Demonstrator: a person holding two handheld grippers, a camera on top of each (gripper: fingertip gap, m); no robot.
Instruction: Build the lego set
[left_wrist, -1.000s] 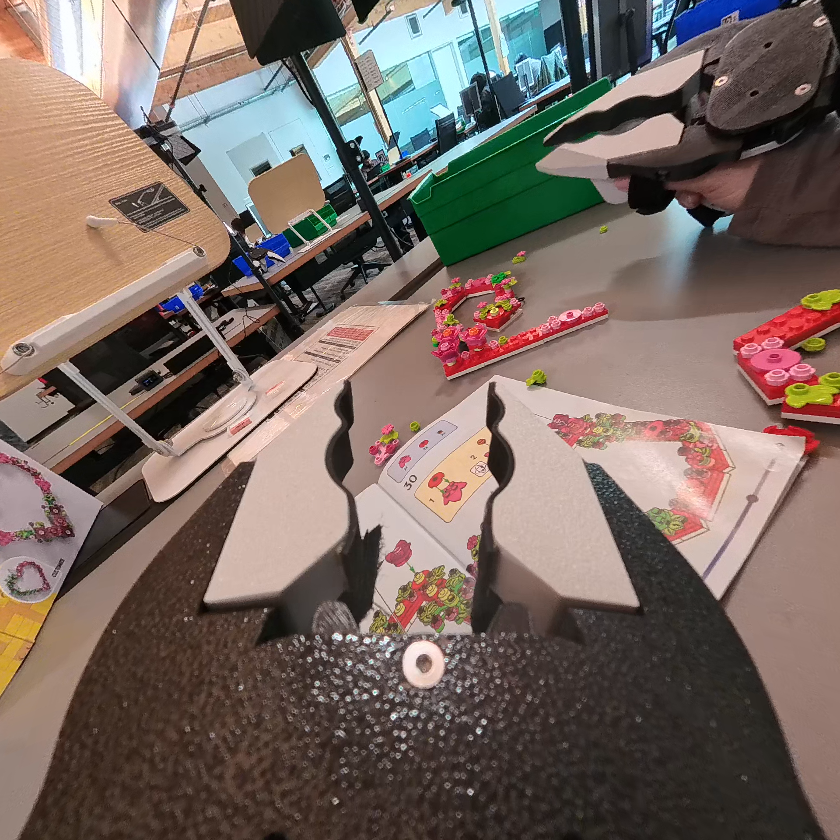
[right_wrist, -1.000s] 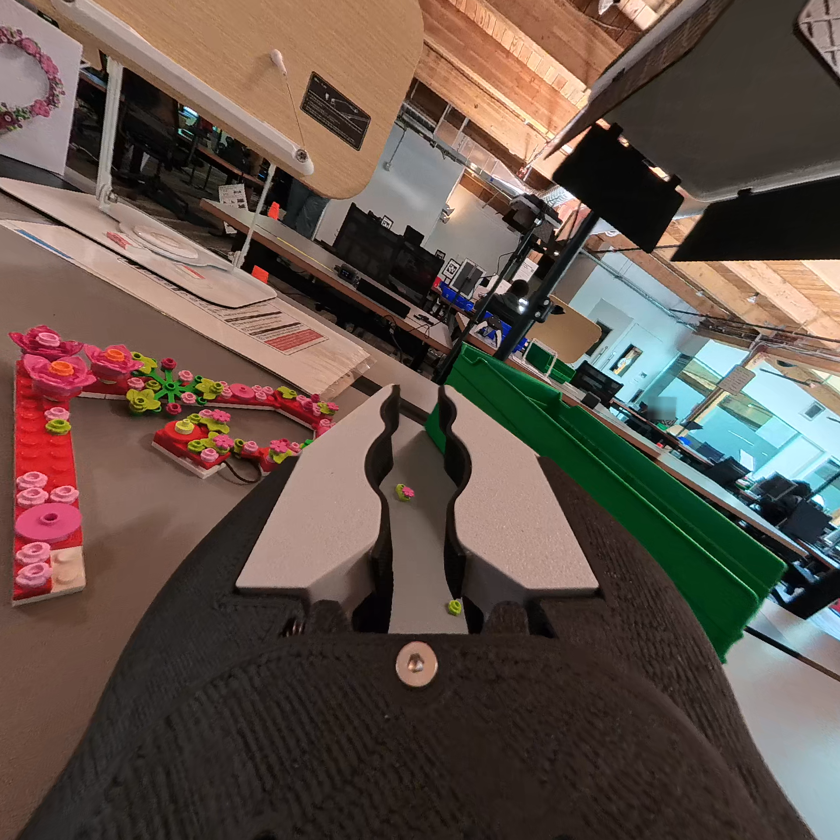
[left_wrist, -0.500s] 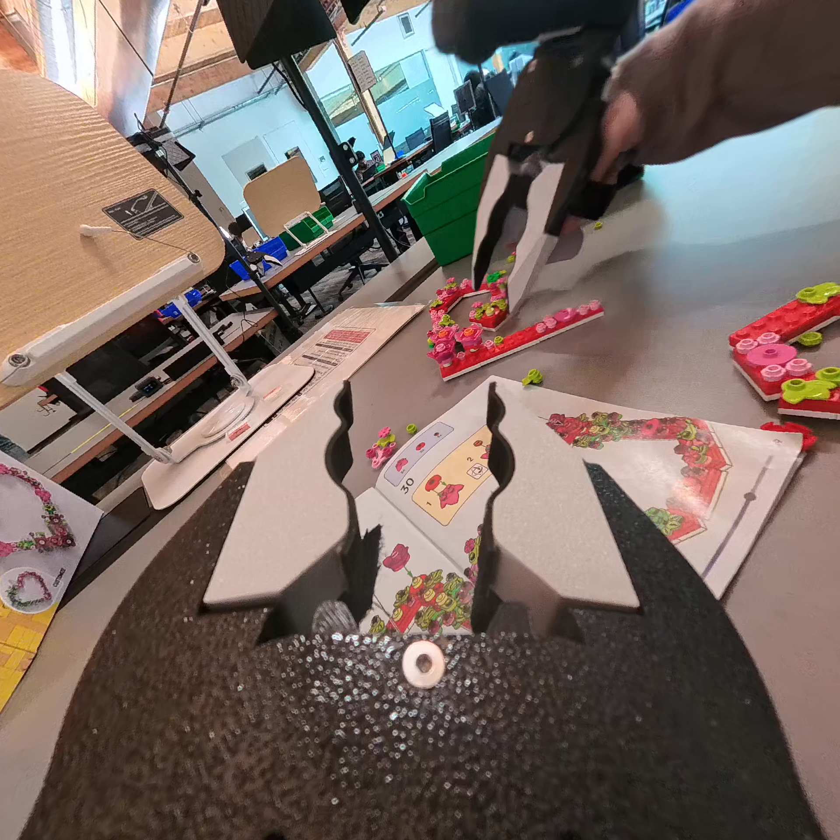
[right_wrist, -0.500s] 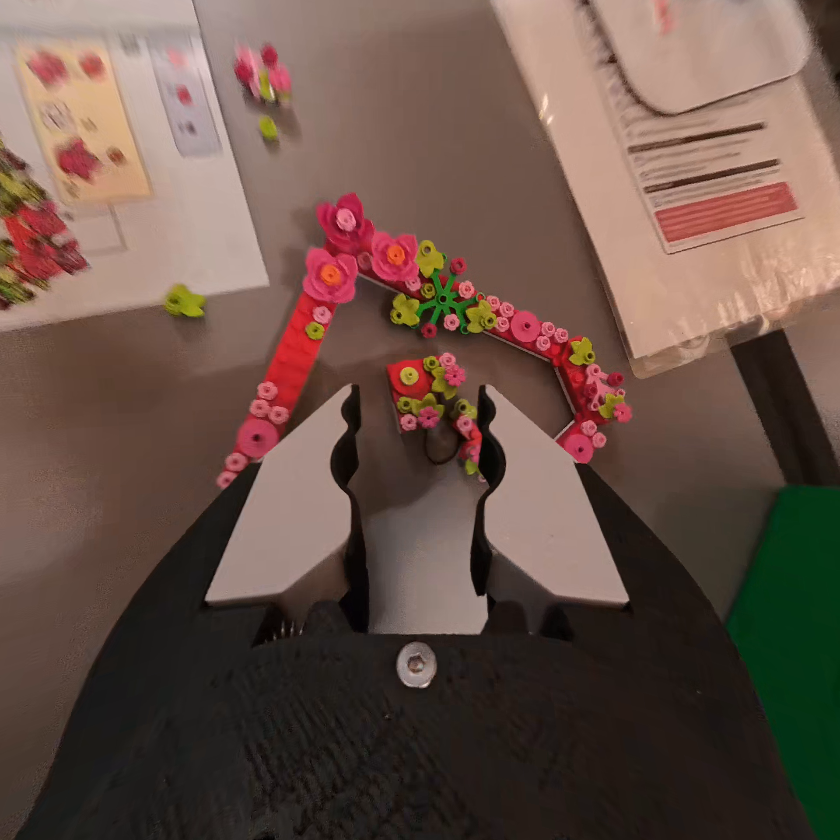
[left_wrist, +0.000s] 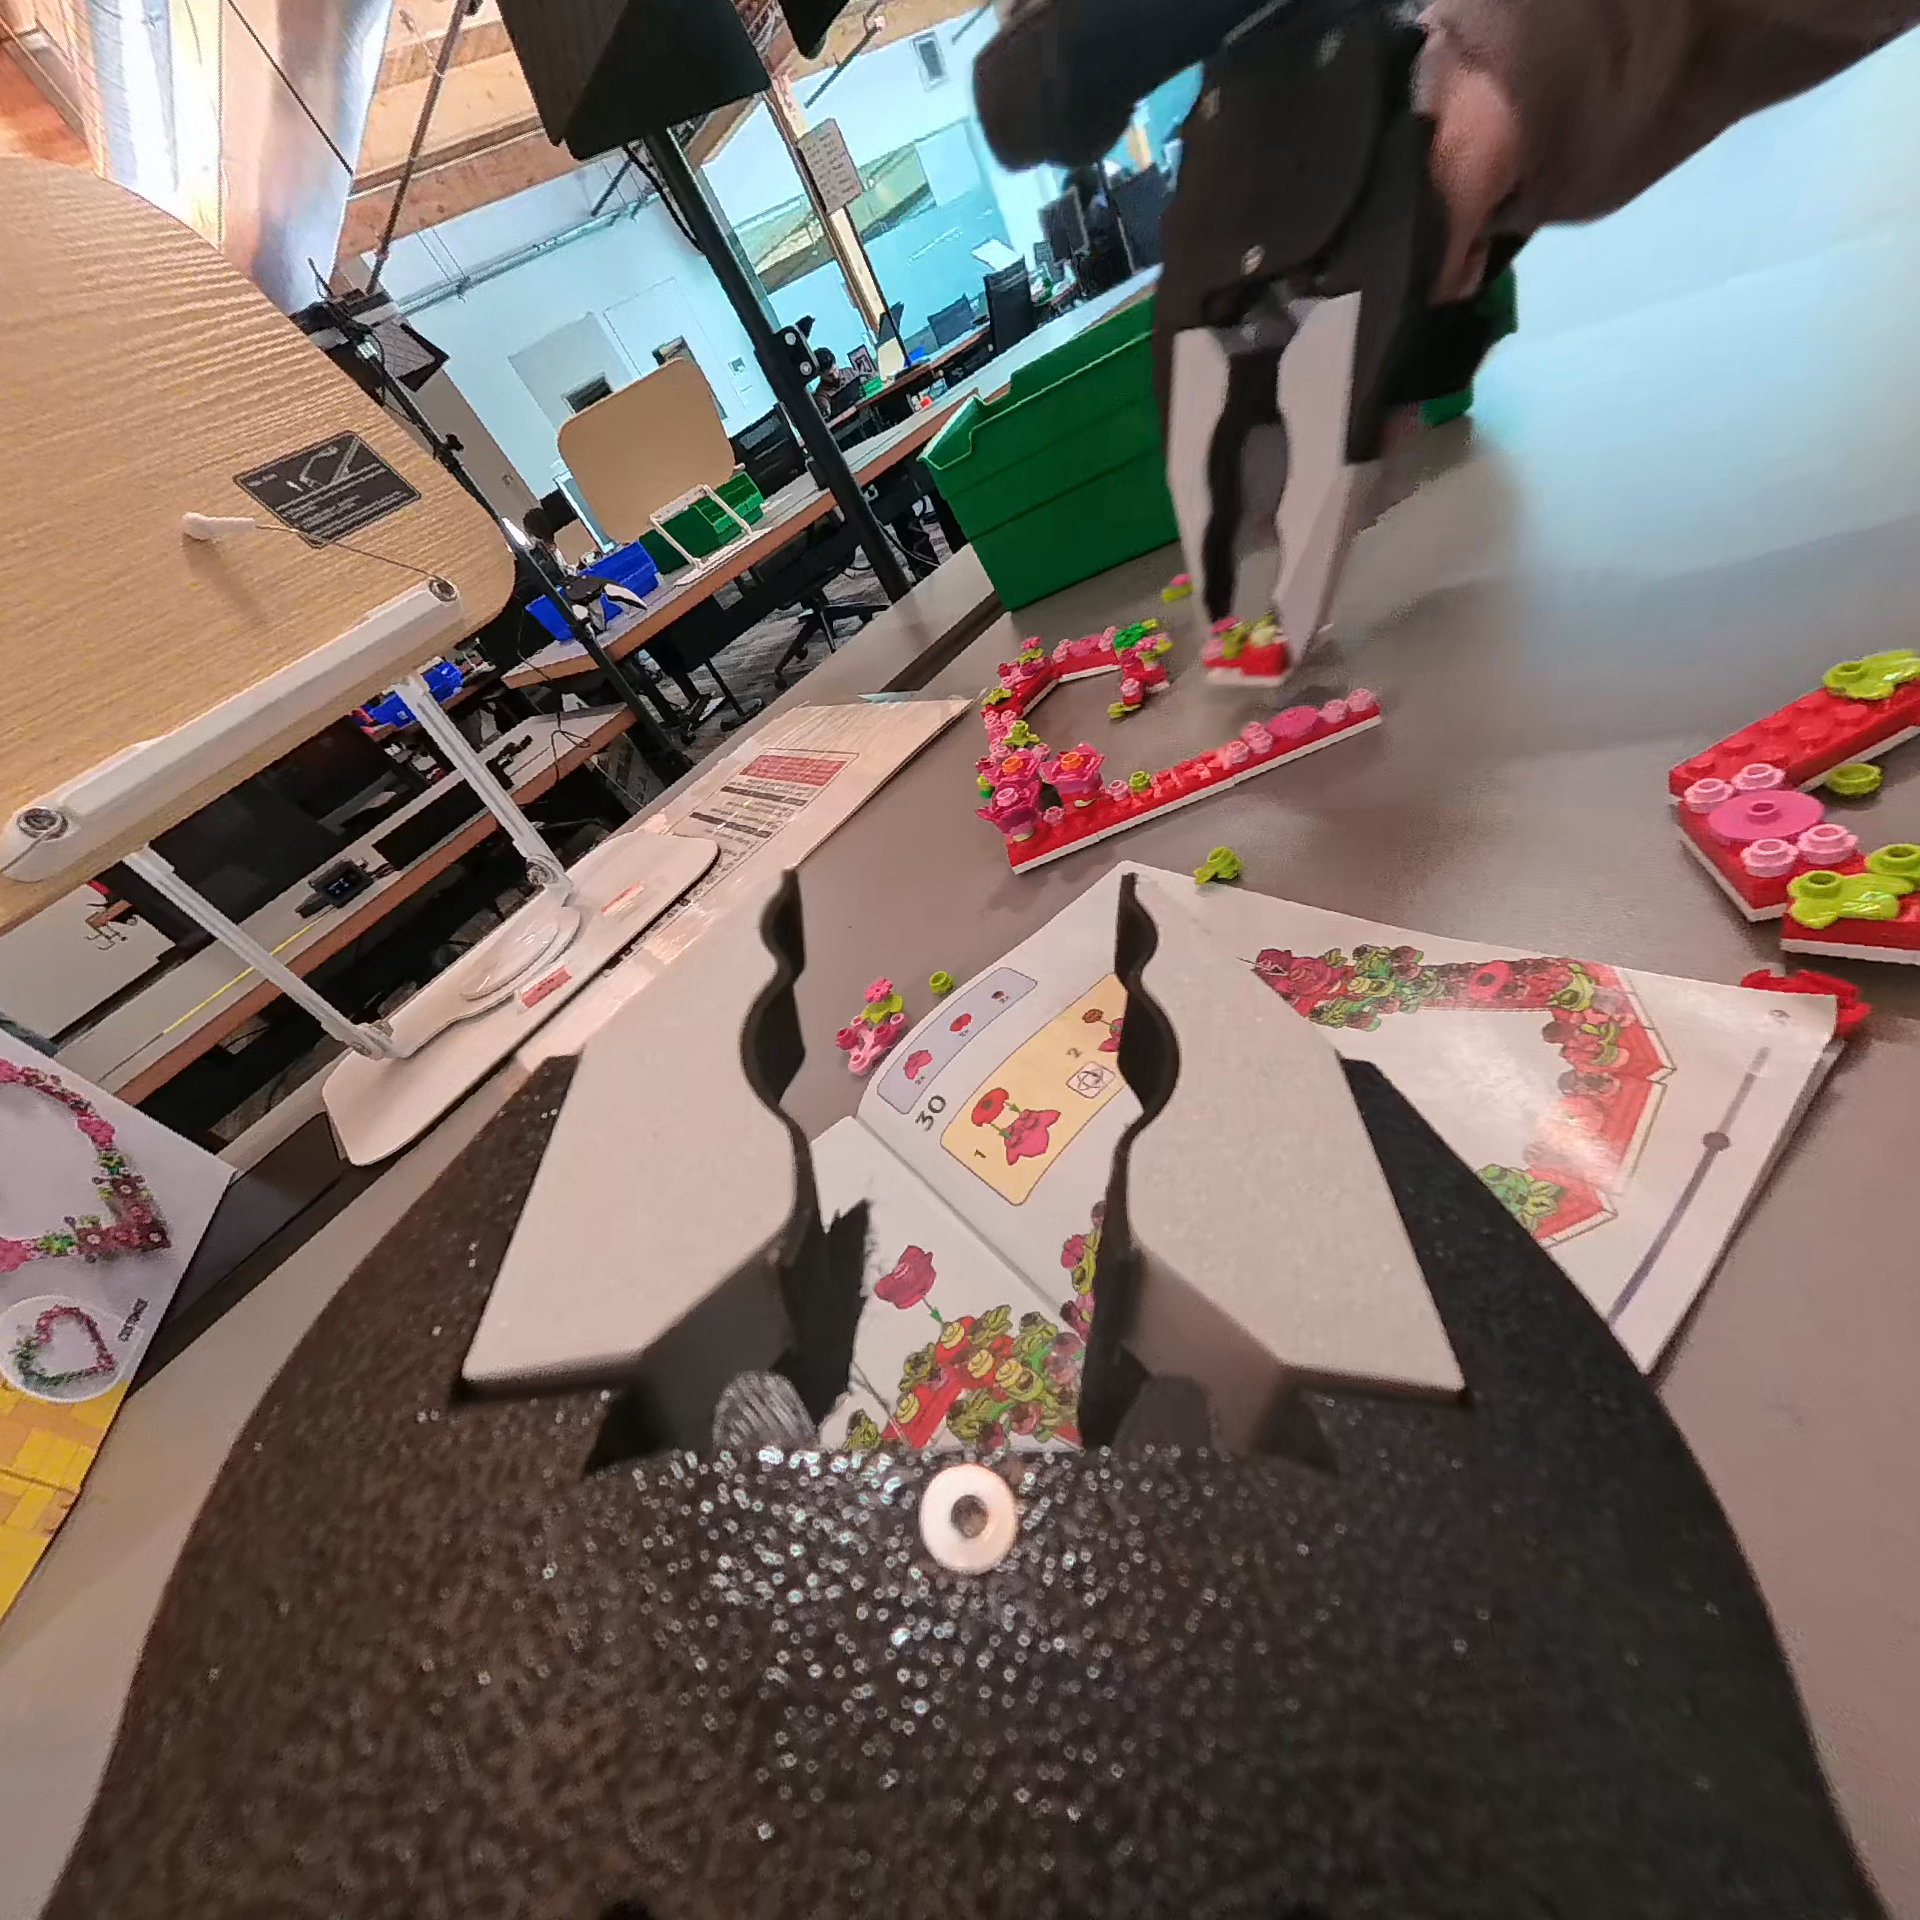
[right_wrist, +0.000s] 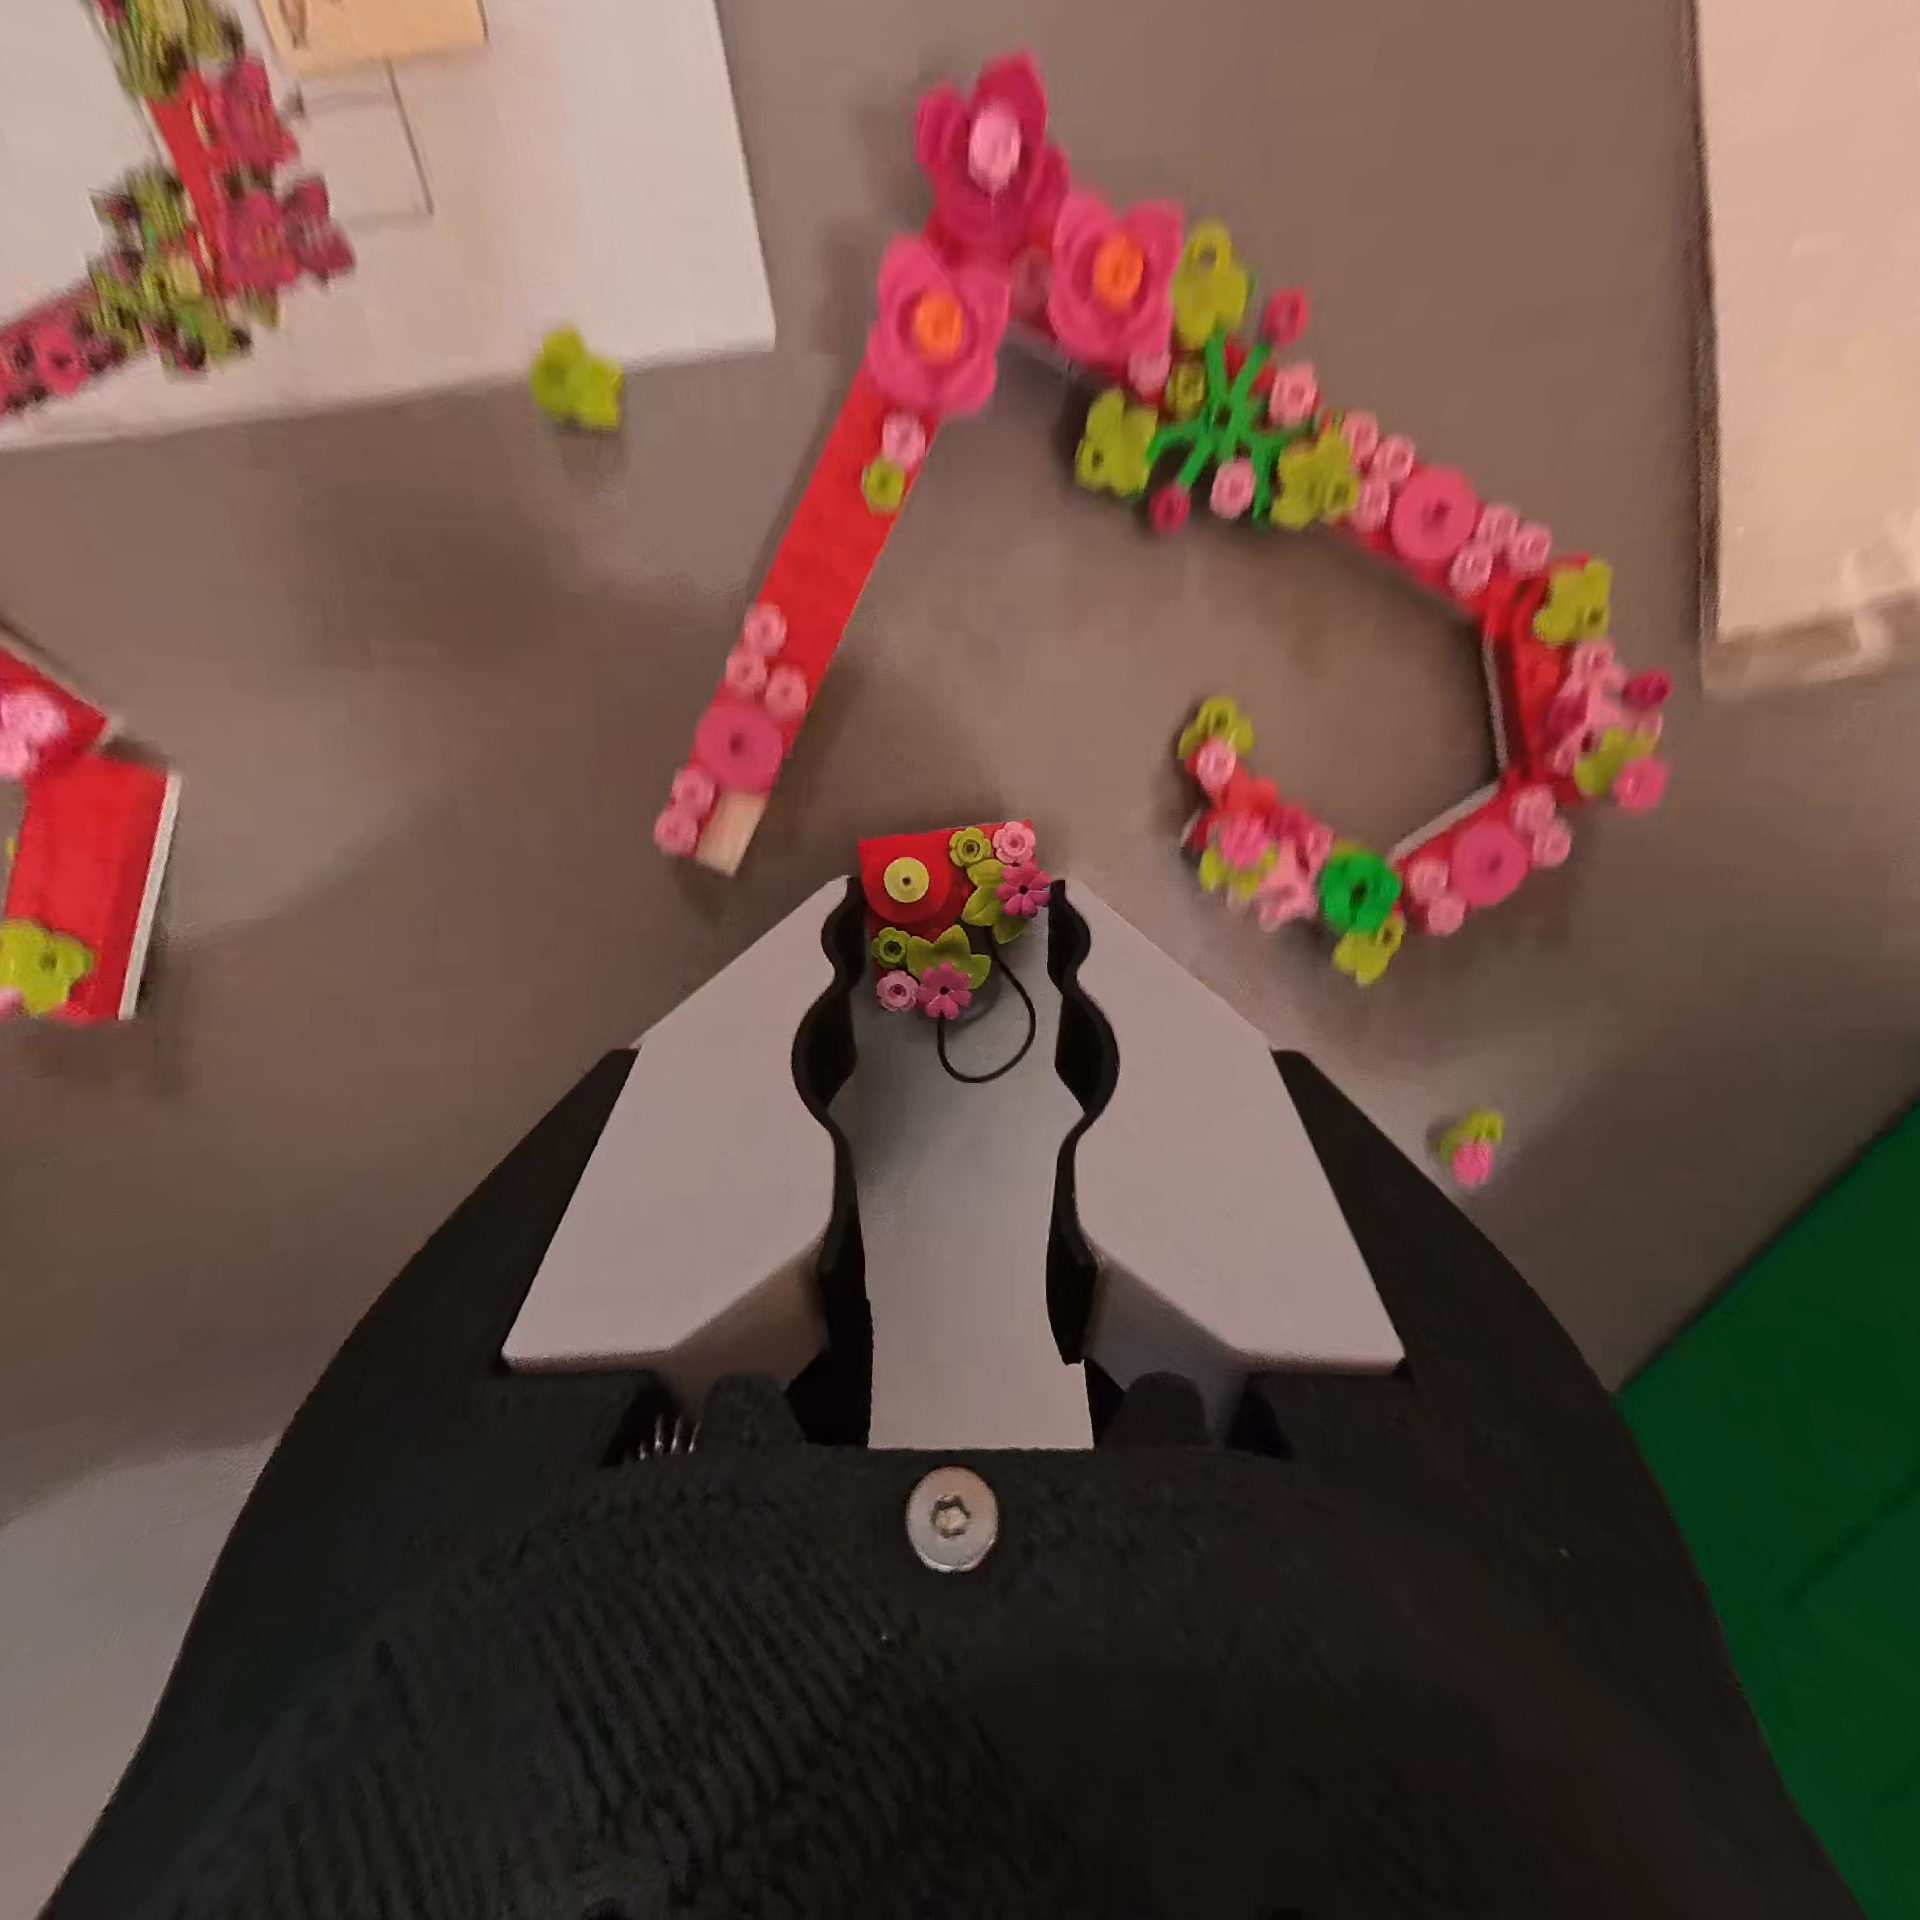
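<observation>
Since half a second ago the right gripper has dropped lower, jaws now grasping the small red flowered segment lengthwise, near the worktop; left gripper, farther off, gapes empty.

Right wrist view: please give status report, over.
Right gripper shut on small red flower piece, above table. Left gripper open, empty, over instruction booklet. Nothing in the way.

Small red lego piece studded with lime leaves and pink flowers between right claw tips, black cord loop trailing, beside long open red flowered lego frame flat on grey bench
</observation>
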